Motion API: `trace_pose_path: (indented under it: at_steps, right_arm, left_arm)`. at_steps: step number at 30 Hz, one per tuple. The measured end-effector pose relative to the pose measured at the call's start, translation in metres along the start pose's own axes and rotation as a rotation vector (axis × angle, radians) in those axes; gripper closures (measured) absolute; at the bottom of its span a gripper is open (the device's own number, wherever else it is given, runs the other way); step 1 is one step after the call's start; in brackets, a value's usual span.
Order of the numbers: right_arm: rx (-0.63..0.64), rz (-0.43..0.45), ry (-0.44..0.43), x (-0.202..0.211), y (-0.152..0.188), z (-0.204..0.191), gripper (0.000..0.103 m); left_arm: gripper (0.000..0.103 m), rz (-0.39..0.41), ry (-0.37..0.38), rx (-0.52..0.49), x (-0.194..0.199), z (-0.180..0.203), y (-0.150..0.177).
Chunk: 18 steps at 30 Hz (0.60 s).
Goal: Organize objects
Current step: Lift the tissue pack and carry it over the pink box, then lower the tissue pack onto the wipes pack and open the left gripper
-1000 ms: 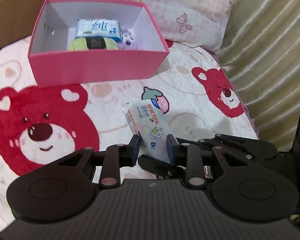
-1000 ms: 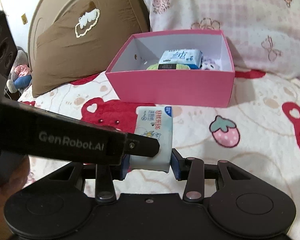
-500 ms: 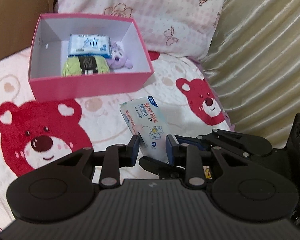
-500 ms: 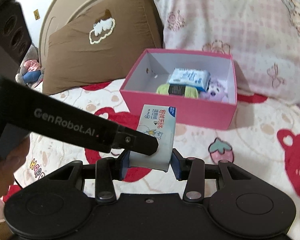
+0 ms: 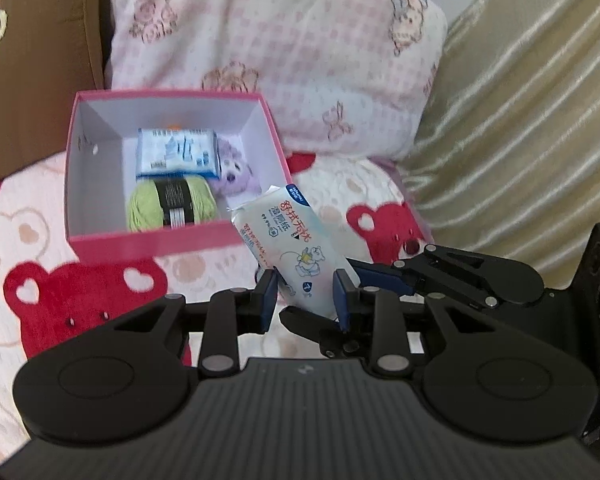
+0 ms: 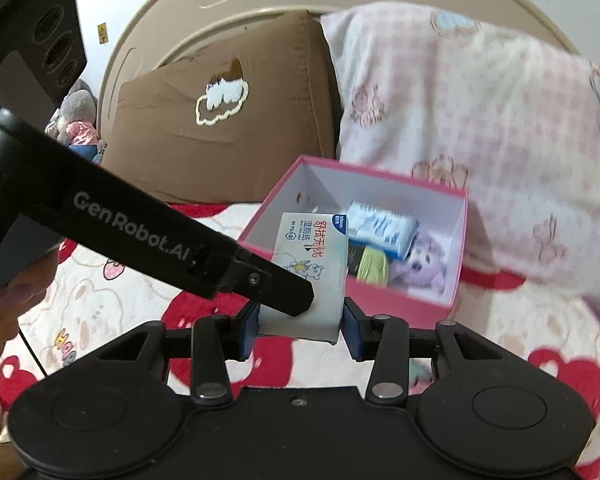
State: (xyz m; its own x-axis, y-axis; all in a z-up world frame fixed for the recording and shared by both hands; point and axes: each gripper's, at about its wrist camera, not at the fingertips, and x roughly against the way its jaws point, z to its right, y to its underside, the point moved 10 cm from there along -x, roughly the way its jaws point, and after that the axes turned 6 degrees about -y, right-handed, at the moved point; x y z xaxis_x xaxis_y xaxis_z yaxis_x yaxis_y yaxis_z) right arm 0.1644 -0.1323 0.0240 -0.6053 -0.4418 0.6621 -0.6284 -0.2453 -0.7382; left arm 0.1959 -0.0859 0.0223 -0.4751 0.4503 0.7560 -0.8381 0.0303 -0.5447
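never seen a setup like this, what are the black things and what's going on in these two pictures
There is no robot arm: a person holds a black two-finger hand tool in each hand, with a camera on each looking along its fingers. One picture is from the left gripper, the other from the right gripper. Both grip the same white pack of wet wipes, lifted above a bedspread printed with red bears. The left one's fingers are opening slightly. Ahead sits an open pink cardboard box holding a blue-and-white tissue pack, a green yarn ball and a small purple plush toy. Pillows lie behind it.
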Motion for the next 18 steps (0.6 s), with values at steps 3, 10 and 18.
trace_pose_path:
  at_steps: [3, 10, 18]
  right_arm:
    - [0.036, 0.001, 0.008, -0.008, -0.015, 0.006, 0.055]
    - [0.124, -0.018, 0.02, -0.05, -0.044, 0.025, 0.057]
    - [0.225, -0.053, 0.001, -0.096, -0.063, 0.04, 0.057]
  left_arm:
    - [0.074, 0.016, -0.008, 0.019, -0.006, -0.006, -0.012]
    - [0.074, 0.023, -0.025, 0.131, -0.037, -0.036, -0.044]
    - [0.074, 0.02, -0.018, 0.272, -0.07, -0.073, -0.068]
